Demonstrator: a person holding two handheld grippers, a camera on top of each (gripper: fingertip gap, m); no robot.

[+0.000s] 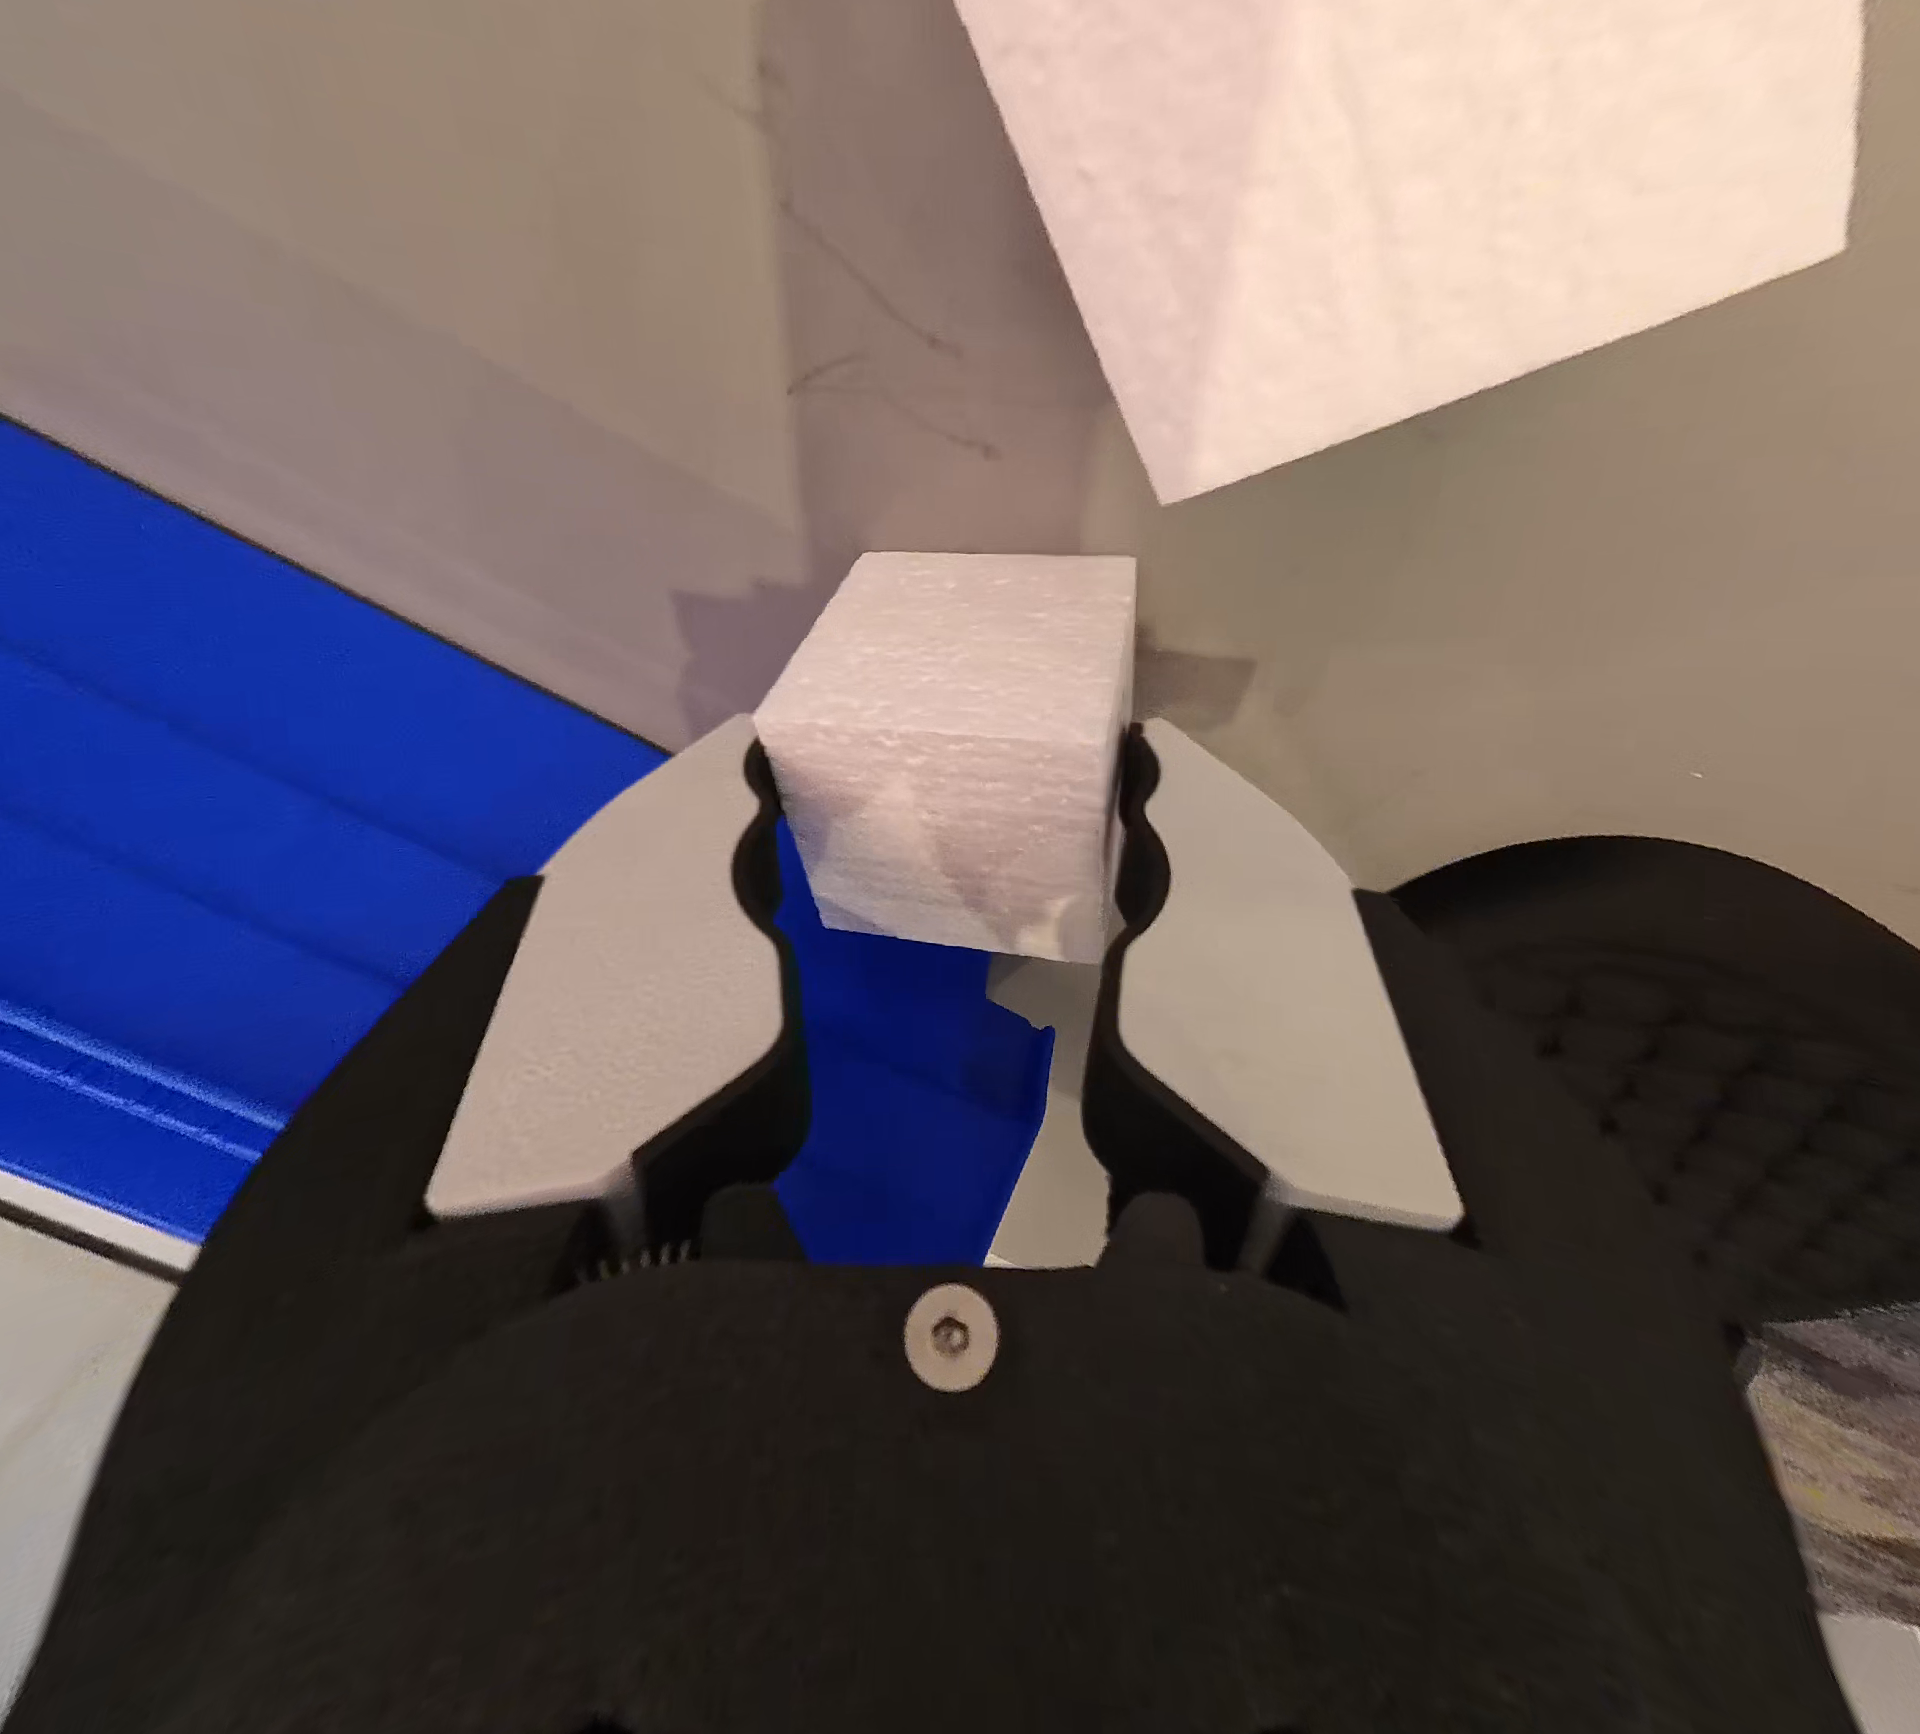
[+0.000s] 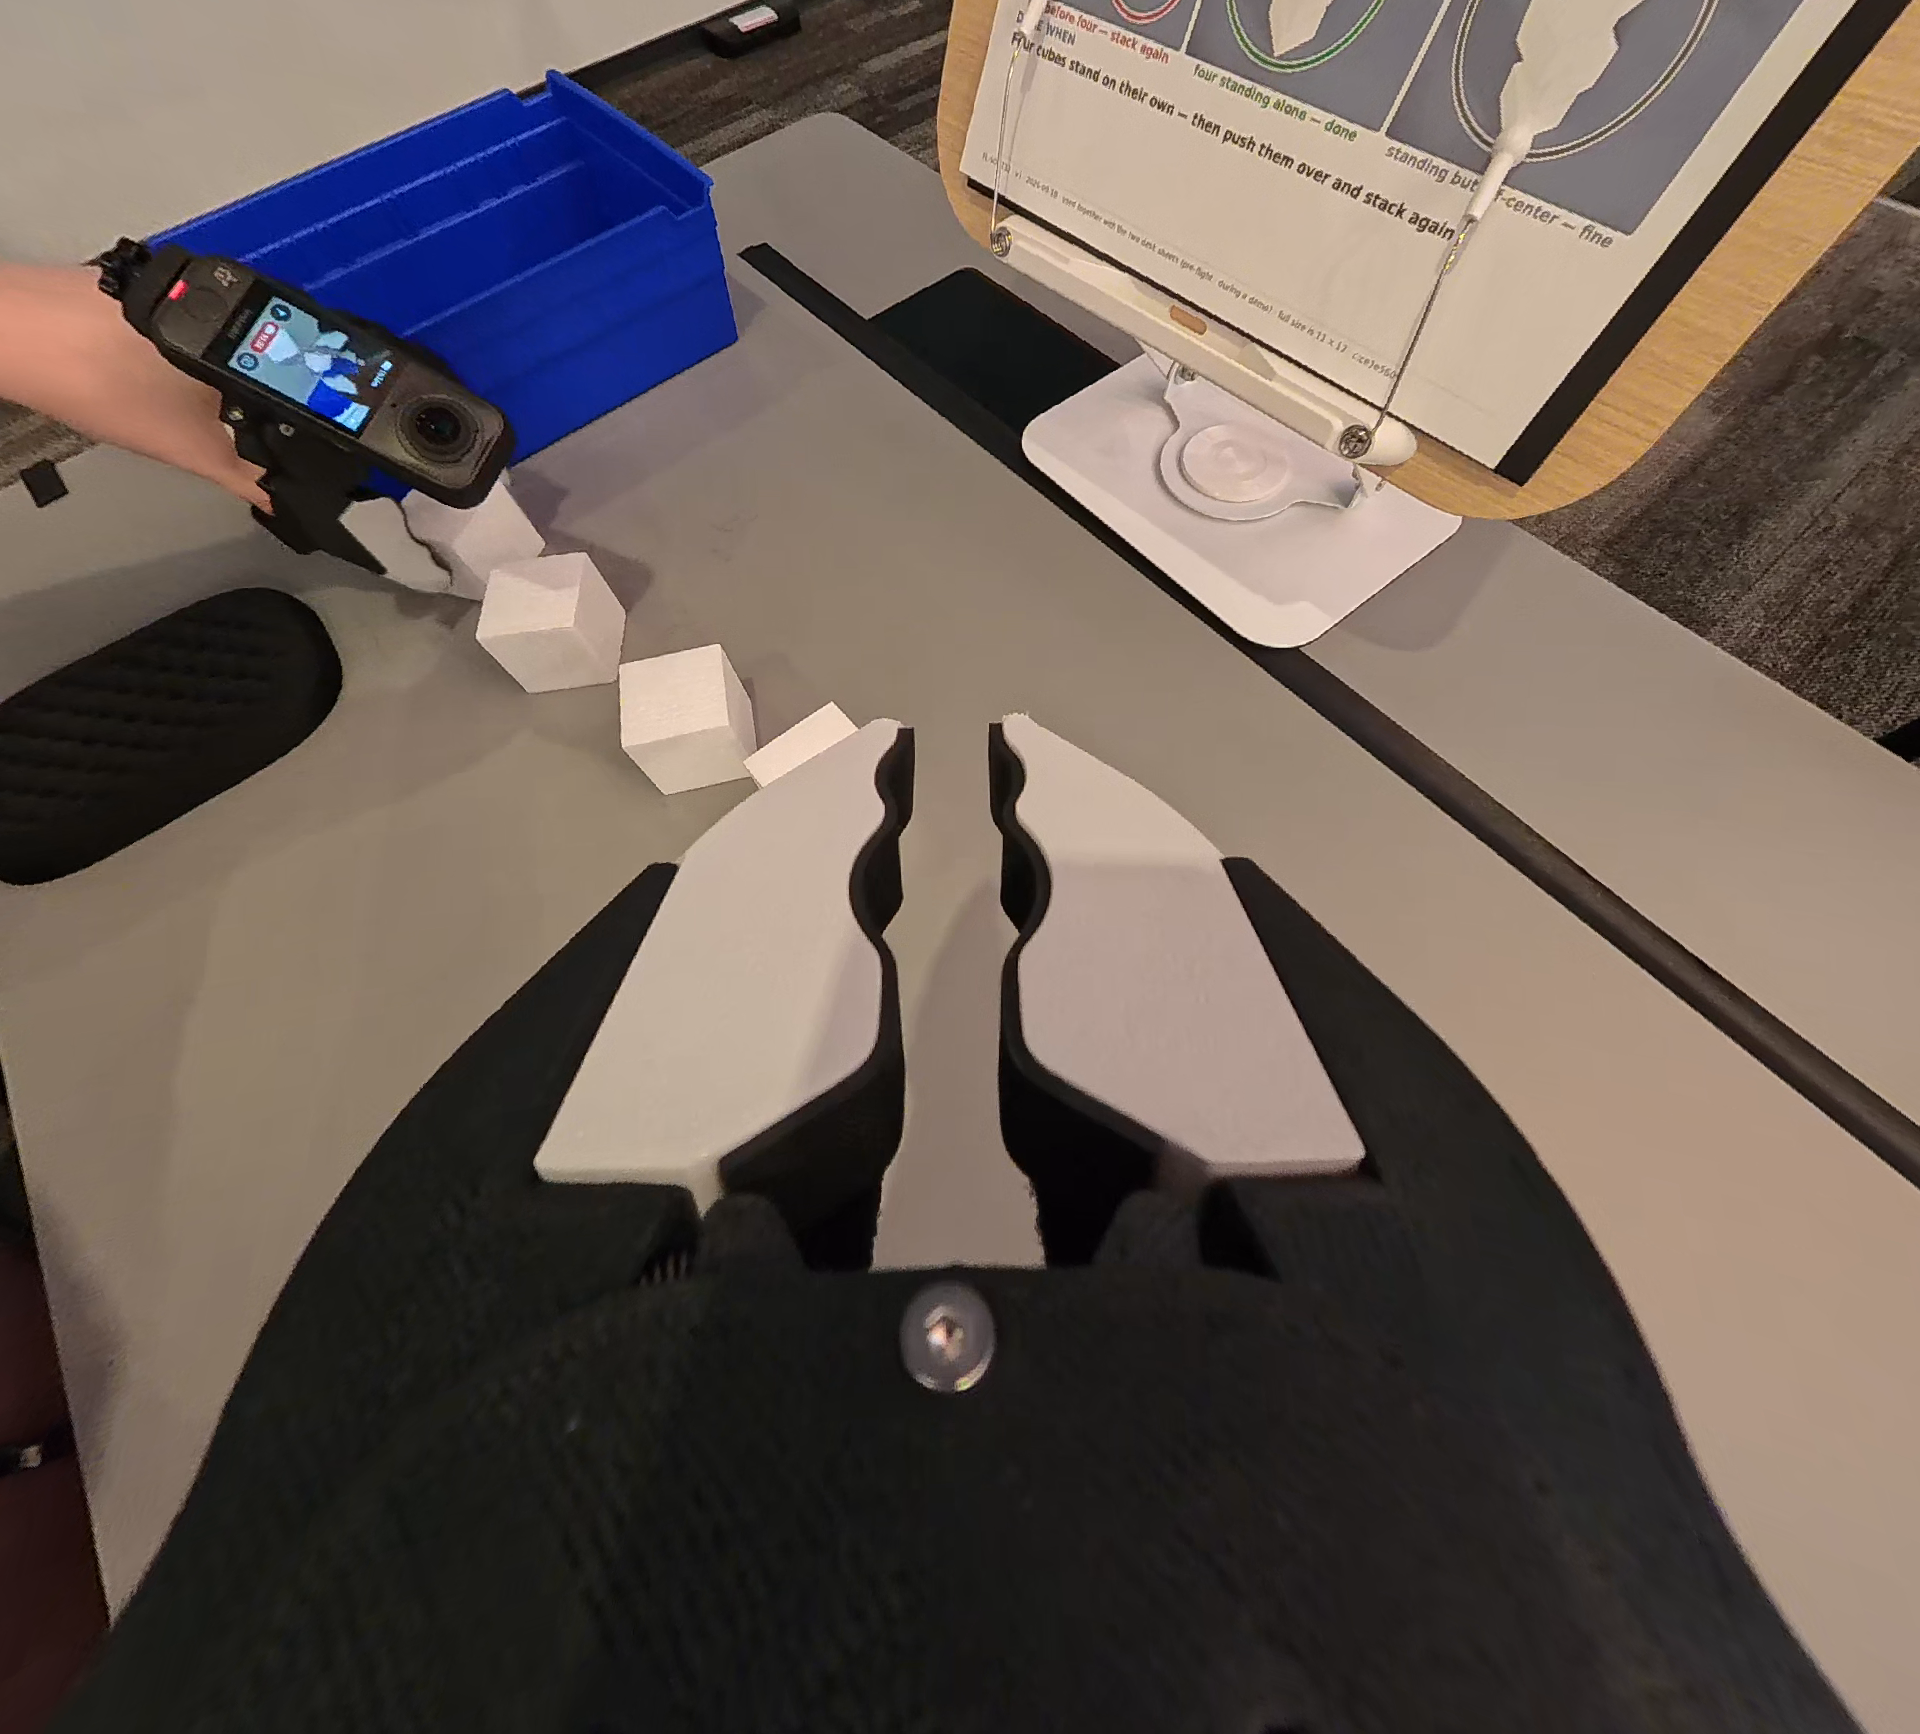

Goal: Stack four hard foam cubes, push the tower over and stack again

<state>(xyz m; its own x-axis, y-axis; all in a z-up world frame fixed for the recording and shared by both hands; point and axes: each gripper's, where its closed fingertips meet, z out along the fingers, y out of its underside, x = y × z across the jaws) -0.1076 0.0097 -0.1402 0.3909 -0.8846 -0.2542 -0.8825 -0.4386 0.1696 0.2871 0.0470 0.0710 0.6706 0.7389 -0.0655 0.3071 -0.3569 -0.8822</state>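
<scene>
Left wrist view: my left claw (image 1: 940,827) clamps a small white foam cube (image 1: 951,749) between its fingertips, beside the blue plastic bin (image 1: 208,801). My right claw (image 2: 951,775) hangs slightly parted, empty, over the grey table (image 2: 935,541); three white cubes (image 2: 681,713) lie in a row.

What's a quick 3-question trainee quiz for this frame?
1. True or false: the right tongs are holding something.
2. How many white cubes show in the right wrist view? A two, B four, C six.
3. Fill in: the left tongs are shut on a ____.

Key: 1 false, they are open and empty. 2 B, lying in a row on the table, none stacked. 3 cube.
</scene>
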